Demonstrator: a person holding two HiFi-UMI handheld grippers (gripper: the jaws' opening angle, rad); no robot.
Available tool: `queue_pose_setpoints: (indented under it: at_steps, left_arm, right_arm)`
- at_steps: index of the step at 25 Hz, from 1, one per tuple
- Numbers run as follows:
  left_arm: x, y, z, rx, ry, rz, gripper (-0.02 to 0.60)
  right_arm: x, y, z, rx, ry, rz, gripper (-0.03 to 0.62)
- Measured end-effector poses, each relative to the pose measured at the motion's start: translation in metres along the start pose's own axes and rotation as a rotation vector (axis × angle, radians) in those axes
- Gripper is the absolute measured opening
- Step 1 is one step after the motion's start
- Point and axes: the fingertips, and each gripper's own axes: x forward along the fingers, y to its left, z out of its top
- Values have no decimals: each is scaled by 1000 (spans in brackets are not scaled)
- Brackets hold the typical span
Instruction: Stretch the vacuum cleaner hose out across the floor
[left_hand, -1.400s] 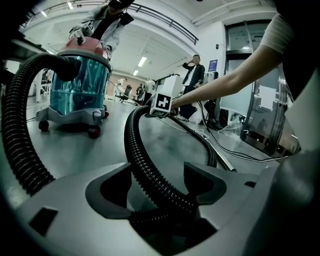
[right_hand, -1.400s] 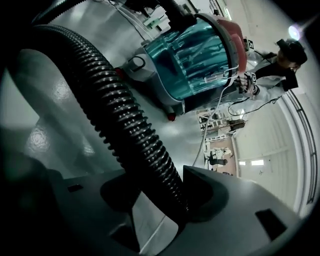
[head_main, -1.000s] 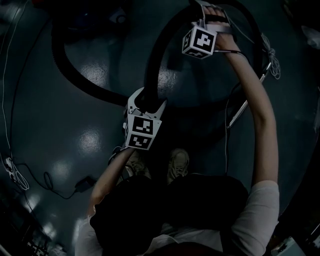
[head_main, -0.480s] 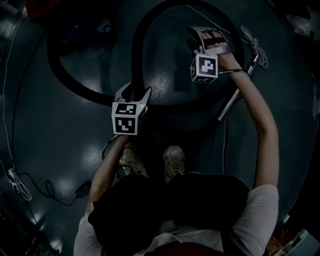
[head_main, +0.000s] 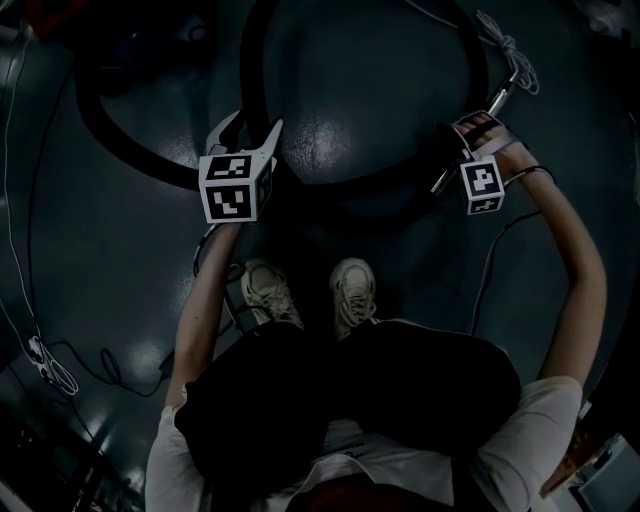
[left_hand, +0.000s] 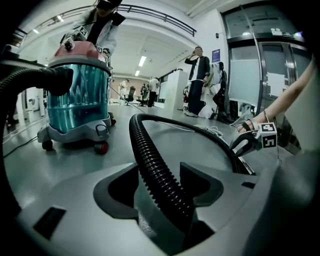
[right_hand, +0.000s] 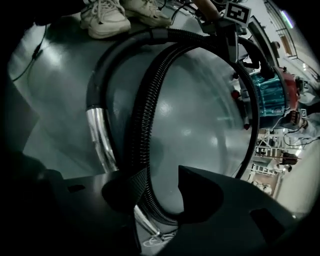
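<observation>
Progress slight: one vacuum cleaner (left_hand: 77, 95) at far left, one black hose (left_hand: 155, 165) curving from it in a big loop over the floor, not yet pulled straight. Firm clamp on the hose at left gripper (head_main: 248, 133); at right gripper (right_hand: 160, 187), jaws closing, hose between them, unpinched, beside one chrome wand (right_hand: 100, 135). Two grippers, two shoes (head_main: 265, 290)

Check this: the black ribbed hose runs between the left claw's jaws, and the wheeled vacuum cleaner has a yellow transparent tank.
Wrong colour: in the left gripper view the wheeled vacuum cleaner has a teal transparent tank, not yellow. The black ribbed hose does run between the jaws of the left claw.
</observation>
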Motion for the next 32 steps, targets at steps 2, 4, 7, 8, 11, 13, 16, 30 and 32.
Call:
queue_pose_setpoints:
  at_steps: [2,4,7,8,11,13,16,30,32]
  left_arm:
    - [3,1,-2,10,6,1,267]
    - [5,3,-3,13,12,5,267]
    - [8,10,3,25,2,24,267]
    - [9,14,8,34,-6,32,267]
    - [8,23,22,68,-32,56,267]
    - [7,25,28,93,-46,66,265]
    - [6,24,31,113,-58,78,262]
    - [-2,59,55,235,-86,157,196]
    - [2,55,74,300,-126,170,195]
  right_arm:
    - [-15,8,4,0,-17,46,207]
    - [-30,19,13,-13,-50,97,208]
    - [-42,43,35,-48,-116,175,209]
    - [-45,52,44,-54,-138,201,208]
    - [-41,72,69,-57,-183,222,209]
    - [-25,76,79,-41,-179,203,209]
    - [-6,85,81,-88,-128,262,200]
    - [-78,104,234,319,-328,557,173]
    - [-73,99,240,395,-326,584,168]
